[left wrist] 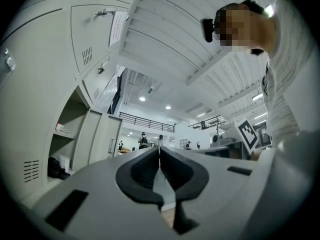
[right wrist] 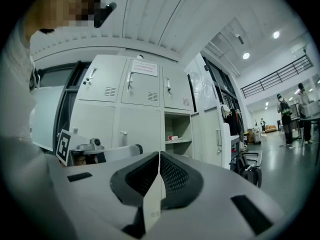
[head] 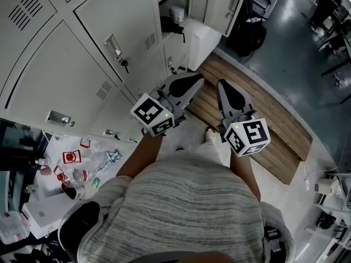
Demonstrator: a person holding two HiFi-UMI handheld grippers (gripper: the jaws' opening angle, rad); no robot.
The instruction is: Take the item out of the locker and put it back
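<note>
Neither tool holds anything. The left tool (head: 188, 84) and the right tool (head: 229, 93) are held out side by side in front of the person, and each gripper view shows its jaws pressed together on nothing. The task looks to be at its very start, on the approach, with nothing yet taken out.

The open locker (head: 174, 7) stands further along the bank, well apart from both tools, its door (head: 226, 4) swung wide. A small red-and-white item (right wrist: 173, 137) lies on its upper shelf. Lower down sit a pale object (head: 177, 13) and a black one (head: 171, 26). I cannot tell which of these the task means, though the small one on the shelf looks the easiest to pinch.

The lockers nearest the left tool are closed, so the next move probably calls for stepping along the wooden slatted platform (head: 263, 122) toward the open compartment. One tool would then open its jaws, reach in level above the shelf and close on the item.
</note>
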